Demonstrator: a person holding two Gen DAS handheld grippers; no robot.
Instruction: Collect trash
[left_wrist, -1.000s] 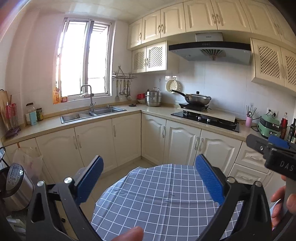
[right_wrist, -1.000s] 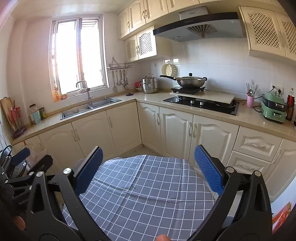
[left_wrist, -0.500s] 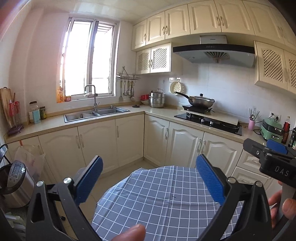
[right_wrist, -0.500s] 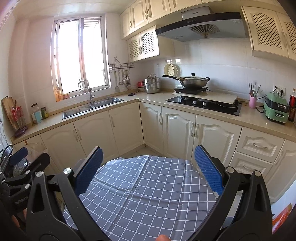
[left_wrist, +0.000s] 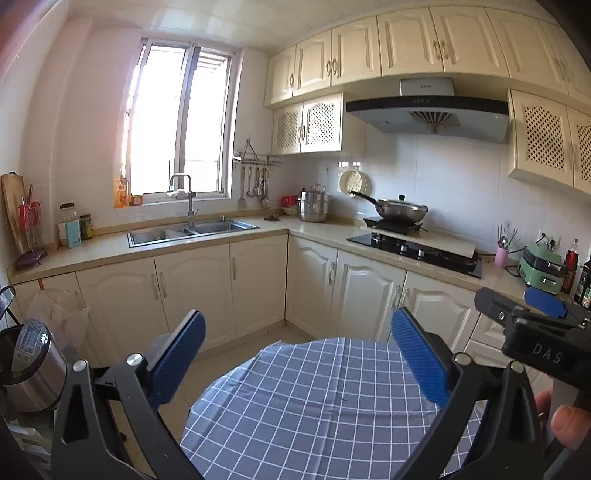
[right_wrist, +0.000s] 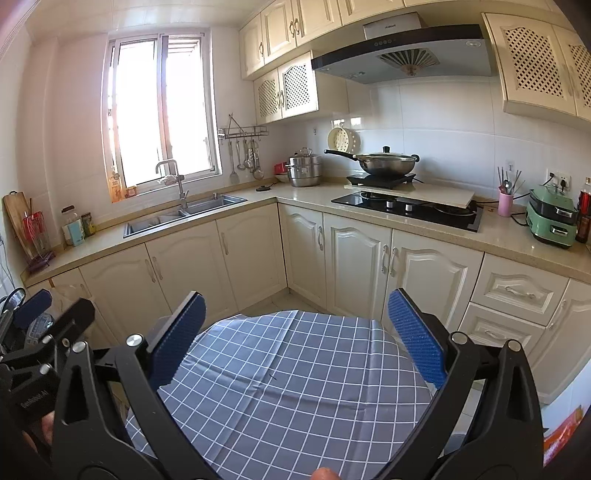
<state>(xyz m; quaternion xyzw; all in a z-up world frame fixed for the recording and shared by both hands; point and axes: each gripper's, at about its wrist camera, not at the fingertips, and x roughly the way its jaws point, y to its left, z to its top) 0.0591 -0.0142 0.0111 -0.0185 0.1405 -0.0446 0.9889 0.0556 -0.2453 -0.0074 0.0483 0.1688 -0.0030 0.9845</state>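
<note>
No trash shows on the round table (left_wrist: 314, 406) with its blue checked cloth, seen also in the right wrist view (right_wrist: 288, 387). My left gripper (left_wrist: 299, 354) hovers open above the table's near side, nothing between its blue pads. My right gripper (right_wrist: 295, 336) is open too, held over the same table with nothing in it. Each gripper appears in the other's view: the right gripper (left_wrist: 532, 325) at the right edge, the left gripper (right_wrist: 37, 332) at the left edge. A thin plastic bag (left_wrist: 59, 317) hangs from a cabinet door at the left.
An L-shaped counter runs behind the table with a sink (left_wrist: 192, 230), a steamer pot (left_wrist: 314, 205), a wok (left_wrist: 400, 212) on the hob and a green appliance (right_wrist: 552, 218). A steel cooker (left_wrist: 31, 365) stands at the far left. A strip of floor separates table and cabinets.
Both views have tilted slightly upward and shifted right, so the room sits a little lower in frame. Both grippers stay open and hold nothing.
</note>
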